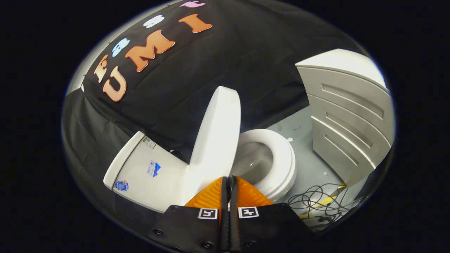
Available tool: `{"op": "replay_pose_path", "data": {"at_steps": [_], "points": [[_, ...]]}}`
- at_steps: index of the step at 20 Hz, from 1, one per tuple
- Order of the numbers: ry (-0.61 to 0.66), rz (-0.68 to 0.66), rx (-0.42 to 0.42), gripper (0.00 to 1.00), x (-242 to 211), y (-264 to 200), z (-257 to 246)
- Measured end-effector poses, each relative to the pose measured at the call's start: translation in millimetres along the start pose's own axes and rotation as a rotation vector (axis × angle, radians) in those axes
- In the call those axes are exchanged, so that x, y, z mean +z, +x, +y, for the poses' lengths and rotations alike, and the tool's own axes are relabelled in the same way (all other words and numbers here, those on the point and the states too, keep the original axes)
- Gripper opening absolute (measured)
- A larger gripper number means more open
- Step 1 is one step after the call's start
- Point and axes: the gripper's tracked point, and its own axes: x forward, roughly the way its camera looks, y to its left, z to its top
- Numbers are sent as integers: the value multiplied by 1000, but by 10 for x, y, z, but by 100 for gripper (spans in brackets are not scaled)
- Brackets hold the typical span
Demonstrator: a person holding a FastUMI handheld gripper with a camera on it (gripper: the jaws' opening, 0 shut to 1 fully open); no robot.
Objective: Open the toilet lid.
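Observation:
The white toilet lid (pixel 216 137) stands raised, nearly upright, between the tank (pixel 147 172) and the open bowl. The seat ring (pixel 281 158) lies down on the bowl (pixel 255 161), whose inside shows. My gripper (pixel 229 180) is shut, its two fingers pressed together with nothing between them. Its tips sit right at the lid's near edge, on the side that faces the bowl. I cannot tell whether they touch the lid.
A white cabinet (pixel 351 116) with panelled drawers stands beyond the bowl on the grey floor (pixel 309 165). Loose black cables (pixel 316 202) lie on the floor beside the bowl, near a yellow strip. Black cloth walls the booth behind the toilet.

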Motion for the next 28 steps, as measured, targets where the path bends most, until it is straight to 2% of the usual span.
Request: {"op": "replay_pose_path", "data": {"at_steps": [14,28], "points": [[-269,-78,-69,8,219,-194,823],[-541,-160,-143,8,241,-305,1759]]}}
